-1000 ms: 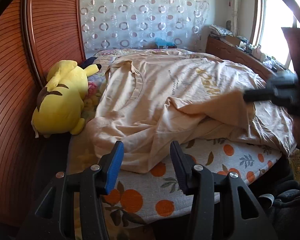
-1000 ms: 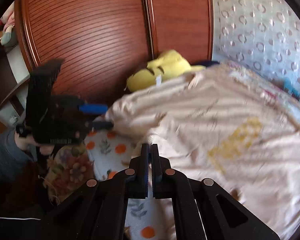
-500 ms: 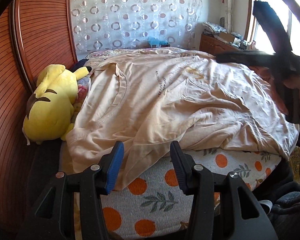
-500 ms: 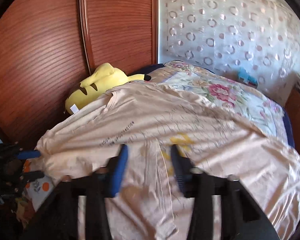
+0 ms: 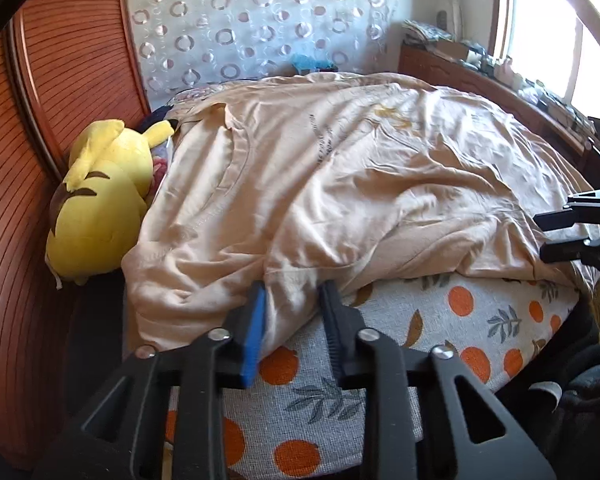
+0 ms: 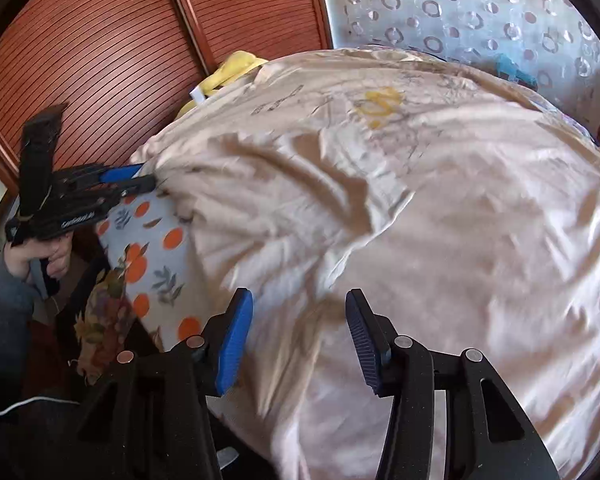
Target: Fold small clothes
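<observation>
Jaws of the left gripper [image 5: 291,312] are seen closing, with the near edge of the beige shirt [image 5: 340,168] between them at 6 o'clock, though a firm pinch cannot be confirmed; those of the right gripper [image 6: 300,332] are parted and narrowing slightly above the cloth, nothing being pressed. The shirt is spread, rumpled, over most of the bed [image 5: 480,320], beside a yellow plush toy [image 5: 96,212] at 9 o'clock. Edge-grasping before a first fold is judged to be in hand, and a second hold by the right gripper is called for next.
</observation>
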Demonstrator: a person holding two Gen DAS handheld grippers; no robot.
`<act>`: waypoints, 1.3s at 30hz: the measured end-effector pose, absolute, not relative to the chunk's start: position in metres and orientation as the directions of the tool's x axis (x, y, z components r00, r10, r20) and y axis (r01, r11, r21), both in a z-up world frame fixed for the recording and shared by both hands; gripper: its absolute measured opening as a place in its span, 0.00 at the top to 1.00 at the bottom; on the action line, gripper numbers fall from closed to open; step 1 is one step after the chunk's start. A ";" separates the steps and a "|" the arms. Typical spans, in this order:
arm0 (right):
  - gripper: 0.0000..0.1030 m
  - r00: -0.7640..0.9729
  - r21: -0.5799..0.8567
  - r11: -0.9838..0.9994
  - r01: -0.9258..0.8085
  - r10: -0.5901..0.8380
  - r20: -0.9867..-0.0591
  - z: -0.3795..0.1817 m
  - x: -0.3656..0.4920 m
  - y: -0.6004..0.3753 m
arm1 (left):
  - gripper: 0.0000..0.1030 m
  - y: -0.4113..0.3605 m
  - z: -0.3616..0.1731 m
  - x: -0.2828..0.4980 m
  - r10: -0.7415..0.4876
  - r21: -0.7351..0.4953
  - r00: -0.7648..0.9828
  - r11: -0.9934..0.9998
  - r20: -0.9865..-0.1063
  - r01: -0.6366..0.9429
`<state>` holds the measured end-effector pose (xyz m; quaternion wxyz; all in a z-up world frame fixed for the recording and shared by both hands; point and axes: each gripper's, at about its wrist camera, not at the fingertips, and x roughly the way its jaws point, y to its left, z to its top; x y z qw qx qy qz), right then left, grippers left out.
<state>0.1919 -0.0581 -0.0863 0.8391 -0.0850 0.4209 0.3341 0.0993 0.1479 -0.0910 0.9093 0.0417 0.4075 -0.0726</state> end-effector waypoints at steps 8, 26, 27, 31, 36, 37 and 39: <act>0.95 0.402 0.146 0.733 -0.665 0.516 -0.757 -0.085 0.167 -0.071 | 0.96 0.162 -0.067 0.086 -0.114 -0.004 0.692 0.987 -0.713 0.159; 0.96 0.289 0.206 0.617 -0.760 0.604 -0.743 -0.074 0.097 -0.088 | 0.97 0.208 -0.078 0.009 -0.090 -0.013 0.646 0.992 -0.758 0.123; 0.96 0.301 0.194 0.625 -0.756 0.596 -0.745 -0.073 0.097 -0.089 | 0.96 0.207 -0.079 0.009 -0.094 -0.016 0.643 0.992 -0.760 0.127; 0.96 0.334 0.175 0.643 -0.746 0.588 -0.736 -0.063 0.099 -0.093 | 0.96 0.212 -0.068 0.007 -0.102 -0.033 0.672 0.993 -0.734 0.116; 0.88 0.381 0.142 0.649 -0.747 0.594 -0.709 -0.052 0.095 -0.090 | 0.74 0.212 -0.045 0.010 -0.077 -0.012 0.710 0.995 -0.700 0.096; 0.86 0.395 0.133 0.652 -0.746 0.595 -0.700 -0.049 0.096 -0.092 | 0.51 0.211 -0.040 0.013 -0.083 -0.019 0.721 0.995 -0.688 0.097; 0.82 0.434 0.111 0.668 -0.736 0.591 -0.681 -0.043 0.102 -0.095 | 0.32 0.209 -0.034 0.019 -0.087 -0.026 0.743 0.995 -0.663 0.093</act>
